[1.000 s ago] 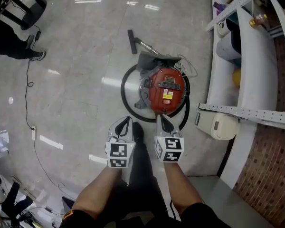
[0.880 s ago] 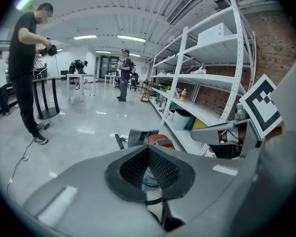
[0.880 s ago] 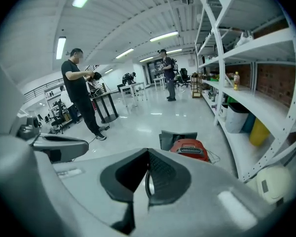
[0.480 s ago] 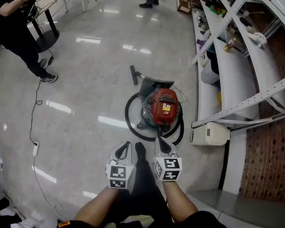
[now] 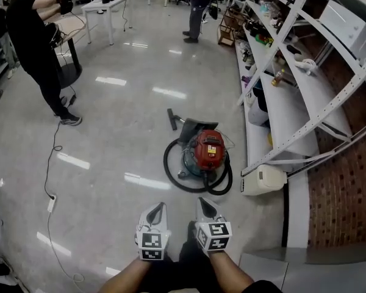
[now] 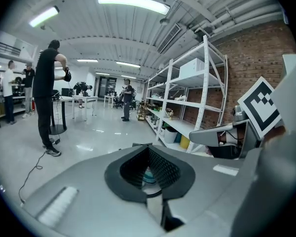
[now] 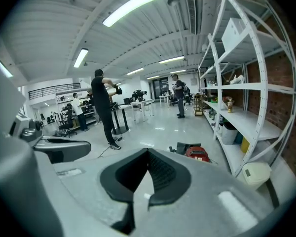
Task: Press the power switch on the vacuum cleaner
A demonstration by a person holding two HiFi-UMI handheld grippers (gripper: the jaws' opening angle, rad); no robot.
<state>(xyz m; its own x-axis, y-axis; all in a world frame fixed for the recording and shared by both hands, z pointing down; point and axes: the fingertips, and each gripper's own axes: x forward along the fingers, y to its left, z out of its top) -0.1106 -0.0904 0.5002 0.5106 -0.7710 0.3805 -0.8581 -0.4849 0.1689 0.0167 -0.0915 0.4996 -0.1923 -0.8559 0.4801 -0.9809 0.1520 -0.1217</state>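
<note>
The vacuum cleaner (image 5: 208,150) is a red canister on the shiny floor, ringed by its black hose (image 5: 177,177), with the floor nozzle (image 5: 171,118) lying behind it. Both grippers are held low, side by side, well short of it. In the head view my left gripper (image 5: 157,212) and right gripper (image 5: 204,207) point toward the canister, each shut with nothing held. The right gripper view shows the vacuum cleaner (image 7: 197,153) far ahead, beyond the shut right gripper (image 7: 148,151). In the left gripper view a teal bit of it shows past the shut left gripper (image 6: 149,146).
White shelving (image 5: 293,84) with assorted items runs along the brick wall on the right. A white appliance (image 5: 263,179) sits on the floor beside the vacuum. A person in black (image 5: 39,54) stands at the far left, and a cable with a power strip (image 5: 51,203) trails there.
The head view has lifted and pulled back, so the vacuum cleaner now looks smaller and farther off. Both grippers stay shut and side by side, lower in the view.
</note>
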